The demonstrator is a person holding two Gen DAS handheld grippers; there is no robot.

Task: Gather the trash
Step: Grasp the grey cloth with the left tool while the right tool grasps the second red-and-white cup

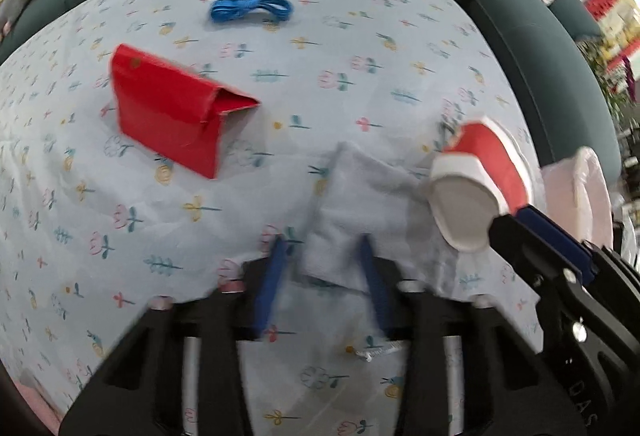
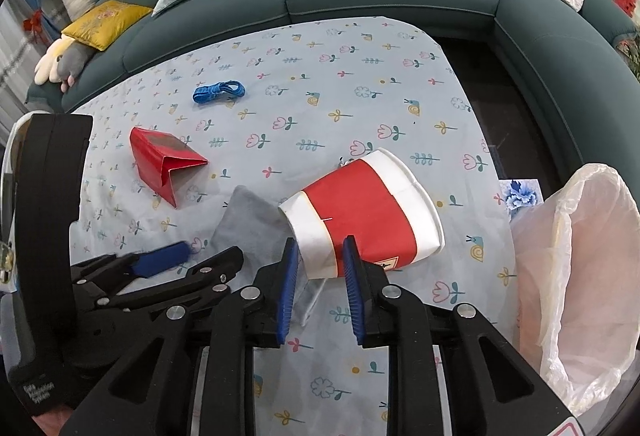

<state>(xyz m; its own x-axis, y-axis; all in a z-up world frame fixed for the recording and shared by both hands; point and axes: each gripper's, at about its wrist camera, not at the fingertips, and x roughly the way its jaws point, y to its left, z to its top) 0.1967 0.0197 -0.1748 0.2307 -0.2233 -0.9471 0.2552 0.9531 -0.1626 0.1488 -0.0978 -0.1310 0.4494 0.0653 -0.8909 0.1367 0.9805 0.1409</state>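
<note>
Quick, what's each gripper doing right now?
Left gripper: open, fingers either side of the grey cloth, not closed on it.
Right gripper: shut on the red and white paper cup.

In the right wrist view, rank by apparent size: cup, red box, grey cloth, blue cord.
1. Cup, though it sits nearest the camera, held in the right gripper, so it looks inflated.
2. Red box.
3. Grey cloth, close to the box and partly hidden by the cup, so unsure.
4. Blue cord, clearly smallest.
</note>
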